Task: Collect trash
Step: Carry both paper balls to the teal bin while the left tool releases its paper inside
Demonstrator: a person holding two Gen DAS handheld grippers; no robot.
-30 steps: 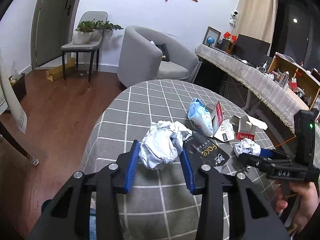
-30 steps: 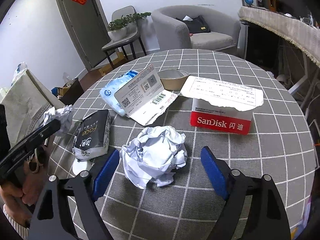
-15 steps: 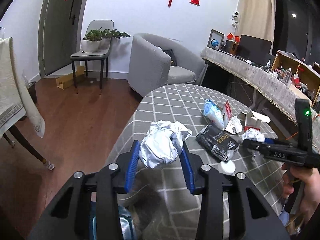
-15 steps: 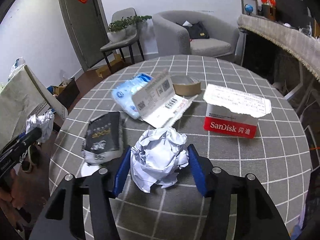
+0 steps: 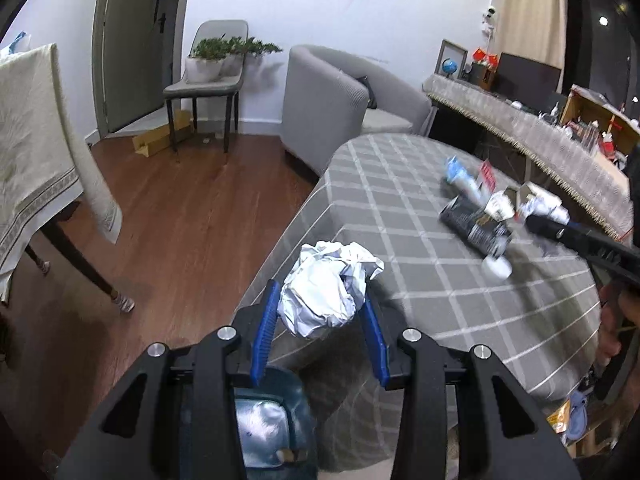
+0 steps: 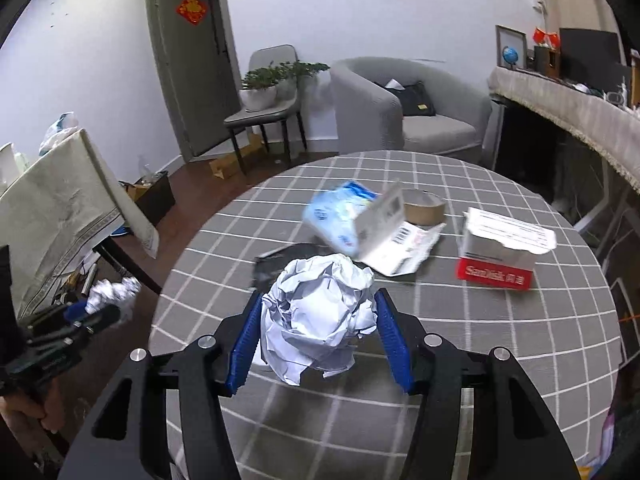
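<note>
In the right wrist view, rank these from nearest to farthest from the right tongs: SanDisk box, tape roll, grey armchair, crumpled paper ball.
1. Crumpled paper ball, clamped in the right tongs.
2. SanDisk box, right side of the table.
3. Tape roll, mid-table, further back.
4. Grey armchair, beyond the table.

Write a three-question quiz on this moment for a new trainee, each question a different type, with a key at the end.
1. True or false: the left gripper is shut on a crumpled paper ball.
2. Multiple choice: in the left wrist view, what sits on the floor below the left gripper? A) a blue bin B) a broom C) a laundry basket
3. Fill in: the red and white box on the checked tablecloth reads ____.

Key:
1. True. The right gripper likewise clamps a second paper ball.
2. A. The bin is partly hidden behind the gripper.
3. SanDisk.
</note>
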